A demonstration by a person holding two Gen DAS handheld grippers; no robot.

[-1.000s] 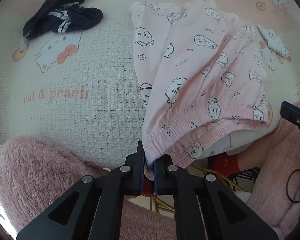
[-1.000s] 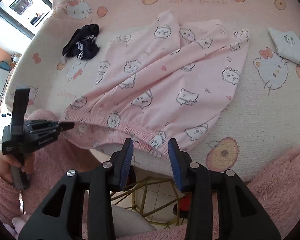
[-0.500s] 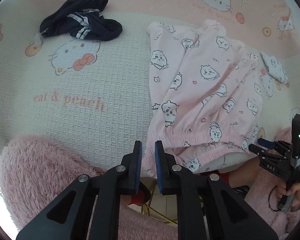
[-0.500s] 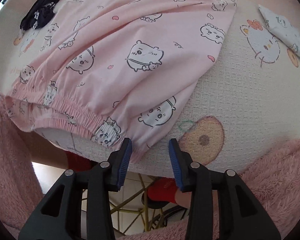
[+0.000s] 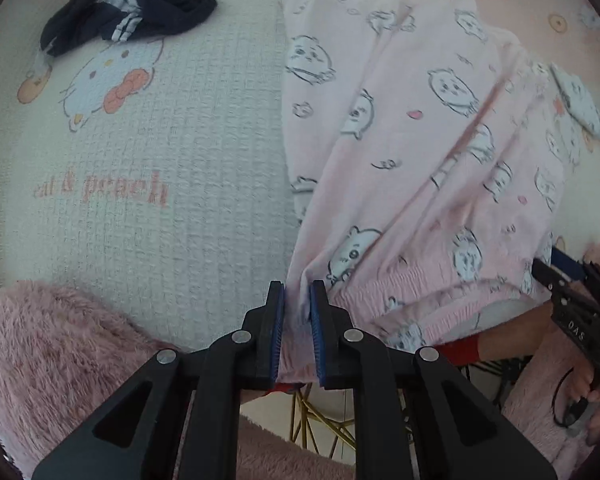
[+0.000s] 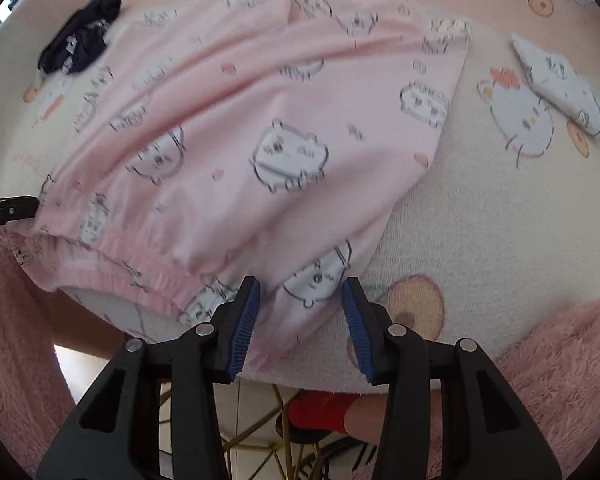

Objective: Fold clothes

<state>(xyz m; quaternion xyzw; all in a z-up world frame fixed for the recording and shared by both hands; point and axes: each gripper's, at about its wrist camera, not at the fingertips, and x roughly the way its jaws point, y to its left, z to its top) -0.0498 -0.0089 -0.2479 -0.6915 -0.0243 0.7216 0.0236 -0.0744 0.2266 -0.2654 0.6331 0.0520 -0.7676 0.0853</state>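
Note:
Pink cartoon-print pants lie spread on the blanket, waistband toward me and hanging a little over the table's near edge. My left gripper points down at the waistband's left corner. Its jaws are narrowly apart, with pink fabric in the gap. My right gripper is open and straddles the right waist corner of the pants, with its pads clear of the cloth. Each gripper shows at the edge of the other view: the right gripper and the left gripper.
A crumpled dark garment lies at the far left on the cartoon-cat blanket. A folded white printed piece sits at the far right. Fuzzy pink sleeves flank both grippers. Gold table legs and a red sock show below the edge.
The left gripper, earlier shut on the lifted waistband, has parted its jaws, and the pants now lie flatter. Both grippers have come down closer to the table edge.

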